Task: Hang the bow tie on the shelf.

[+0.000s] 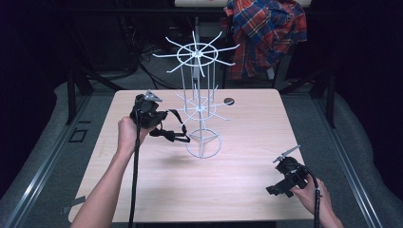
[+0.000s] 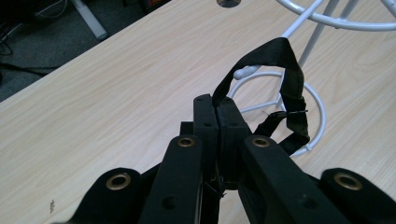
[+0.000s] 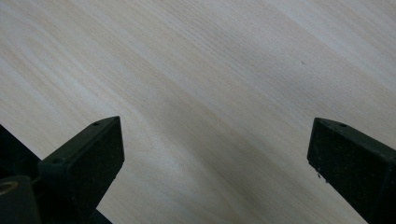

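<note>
Our left gripper (image 2: 217, 105) is clamped on a black strap (image 2: 285, 74), held above the counter (image 1: 157, 185) just beside the base ring of the white wire display rack (image 1: 199, 102); the strap loops toward the ring. Our right gripper (image 3: 215, 154) hovers low over the counter's near right corner, jaws wide apart, holding nothing.

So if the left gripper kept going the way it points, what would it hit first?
Probably the white rack: the left gripper, shut on the black strap, points at its ring base, though depth is hard to judge.
</note>
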Demonstrator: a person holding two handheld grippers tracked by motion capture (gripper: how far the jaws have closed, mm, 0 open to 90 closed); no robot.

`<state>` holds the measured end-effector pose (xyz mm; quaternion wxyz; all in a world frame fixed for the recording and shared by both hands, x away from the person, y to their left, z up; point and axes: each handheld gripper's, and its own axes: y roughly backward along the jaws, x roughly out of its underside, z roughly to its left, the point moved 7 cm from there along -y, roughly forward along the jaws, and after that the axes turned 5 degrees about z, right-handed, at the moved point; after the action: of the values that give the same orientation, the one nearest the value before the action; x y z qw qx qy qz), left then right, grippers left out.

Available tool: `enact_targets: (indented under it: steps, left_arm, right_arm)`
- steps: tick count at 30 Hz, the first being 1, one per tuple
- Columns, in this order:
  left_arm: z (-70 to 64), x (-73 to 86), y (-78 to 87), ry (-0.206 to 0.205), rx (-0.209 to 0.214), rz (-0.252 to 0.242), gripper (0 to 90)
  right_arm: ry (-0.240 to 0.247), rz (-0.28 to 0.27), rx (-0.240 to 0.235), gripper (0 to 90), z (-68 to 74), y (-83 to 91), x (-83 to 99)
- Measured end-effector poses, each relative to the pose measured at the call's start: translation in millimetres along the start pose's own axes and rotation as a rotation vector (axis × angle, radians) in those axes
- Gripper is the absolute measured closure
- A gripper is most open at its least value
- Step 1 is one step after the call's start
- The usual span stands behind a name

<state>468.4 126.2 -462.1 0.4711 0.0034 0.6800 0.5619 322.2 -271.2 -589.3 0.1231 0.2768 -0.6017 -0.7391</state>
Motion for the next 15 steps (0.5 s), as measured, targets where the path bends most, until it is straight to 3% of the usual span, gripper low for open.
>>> enact_targets:
  steps: [1,3,15]
  left_arm:
    - [0.0,0.0,0.0,0.000,0.000,0.000,88.6]
    - [-0.2,1.1,-1.3,0.001,0.005,0.002,88.4]
    - [-1.6,2.6,-1.1,0.014,0.029,0.008,77.9]
  right_arm:
    - [0.000,0.000,0.000,3.4,0.0,0.0,0.0]
    - [0.058,0.070,0.022,3.3,-4.1,5.1,2.0]
    - [0.055,0.065,0.021,3.4,-2.4,4.8,1.6]
